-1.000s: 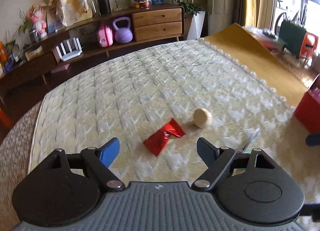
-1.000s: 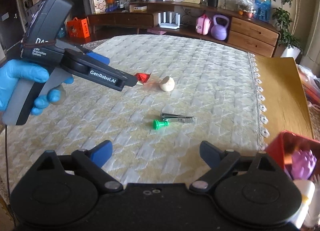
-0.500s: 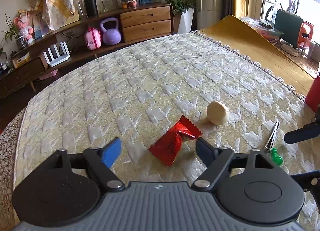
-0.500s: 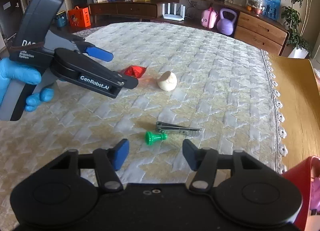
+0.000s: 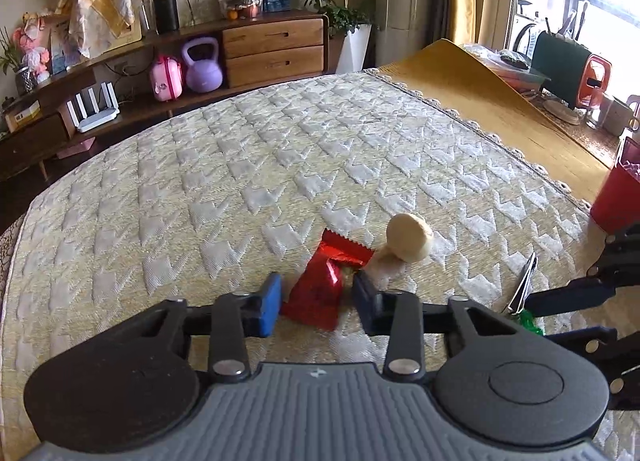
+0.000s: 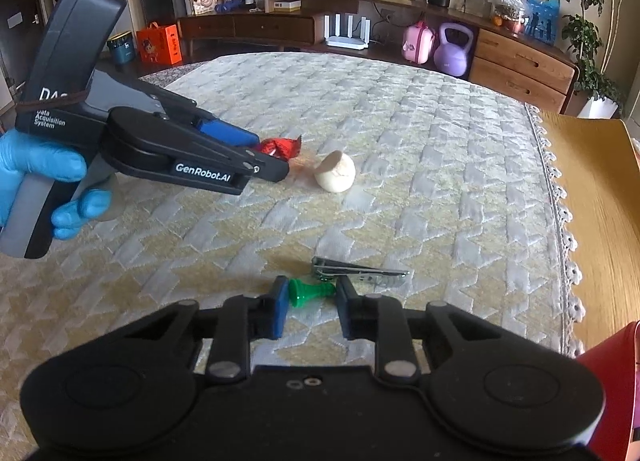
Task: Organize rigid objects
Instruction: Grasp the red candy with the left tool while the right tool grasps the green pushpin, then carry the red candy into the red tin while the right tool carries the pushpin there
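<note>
Quilted cream cloth covers the counter (image 5: 240, 165), sideboard behind. Left tool (image 5: 316, 297) has just been closing and now pinches the red foil snack packet (image 5: 320, 285) low on its body, where it lies flat. Right tool (image 6: 308, 301) has also been closing; the green pawn-shaped piece (image 6: 308, 292) lies between its pads, contact unclear. Nail clipper (image 6: 360, 271) just beyond, touching it. Cream ball (image 6: 335, 172) sits near the packet. Red bin (image 5: 616, 197) at the counter's edge, likely the destination.
</note>
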`<state>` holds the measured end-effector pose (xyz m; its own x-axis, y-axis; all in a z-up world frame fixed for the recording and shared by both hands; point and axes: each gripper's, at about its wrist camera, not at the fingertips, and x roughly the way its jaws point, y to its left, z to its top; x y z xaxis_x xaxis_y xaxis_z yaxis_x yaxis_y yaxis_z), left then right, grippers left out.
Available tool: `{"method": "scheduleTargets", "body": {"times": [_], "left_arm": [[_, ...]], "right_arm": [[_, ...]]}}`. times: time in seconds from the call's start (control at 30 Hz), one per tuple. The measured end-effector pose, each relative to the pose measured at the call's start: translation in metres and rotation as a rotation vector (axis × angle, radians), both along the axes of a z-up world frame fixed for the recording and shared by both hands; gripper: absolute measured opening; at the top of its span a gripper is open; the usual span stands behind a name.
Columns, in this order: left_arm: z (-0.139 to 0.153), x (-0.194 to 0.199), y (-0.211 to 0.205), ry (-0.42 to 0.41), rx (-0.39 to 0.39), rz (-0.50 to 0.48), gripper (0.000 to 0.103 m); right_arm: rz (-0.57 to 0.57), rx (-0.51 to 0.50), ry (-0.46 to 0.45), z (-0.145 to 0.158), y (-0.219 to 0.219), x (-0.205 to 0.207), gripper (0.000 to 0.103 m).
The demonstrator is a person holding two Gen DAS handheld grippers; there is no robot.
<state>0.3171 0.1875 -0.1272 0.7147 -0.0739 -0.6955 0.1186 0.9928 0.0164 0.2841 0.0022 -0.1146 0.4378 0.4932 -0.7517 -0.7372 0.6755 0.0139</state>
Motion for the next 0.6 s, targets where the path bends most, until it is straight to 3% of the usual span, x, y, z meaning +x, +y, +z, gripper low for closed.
{"method": "scheduleTargets", "body": {"times": [0.23, 0.6], "left_arm": [[0.002, -0.006, -0.012, 0.003, 0.015, 0.043, 0.028], [0.016, -0.048, -0.032, 0.039, -0.075, 0.105, 0.028]], "right_arm": [[-0.015, 0.009, -0.006, 0.002, -0.005, -0.011, 0.024], [-0.050, 0.060, 0.006, 0.024, -0.045, -0.044, 0.024]]}}
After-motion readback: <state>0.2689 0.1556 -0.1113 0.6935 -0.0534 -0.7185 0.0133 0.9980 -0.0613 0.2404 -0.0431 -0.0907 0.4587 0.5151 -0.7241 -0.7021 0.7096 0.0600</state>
